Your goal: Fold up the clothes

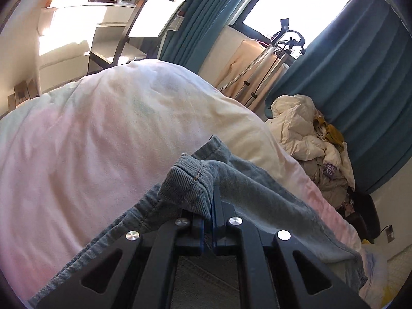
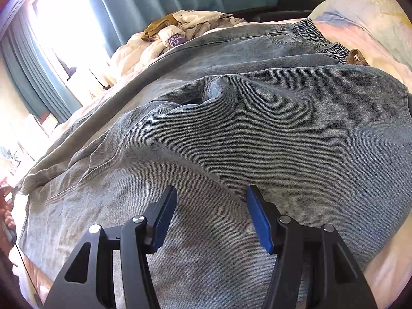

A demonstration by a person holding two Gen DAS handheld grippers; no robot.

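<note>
Faded blue jeans point(image 2: 231, 118) lie spread over a pale quilt on the bed, the elastic waistband point(image 2: 316, 38) at the far right. My right gripper point(image 2: 211, 200) hovers open just above the denim near the seat, nothing between its blue pads point(image 2: 260, 219). In the left wrist view my left gripper point(image 1: 212, 206) is shut on a bunched hem of the jeans point(image 1: 190, 180), the fabric draping over both fingers and trailing back toward the camera.
The pale pink-white quilt point(image 1: 103, 134) covers the bed. A heap of cream and tan clothes point(image 1: 314, 139) lies at the bed's far side by teal curtains point(image 1: 360, 77). A white chair point(image 1: 154, 13), a dresser and a garment steamer stand point(image 1: 278, 51) sit beyond.
</note>
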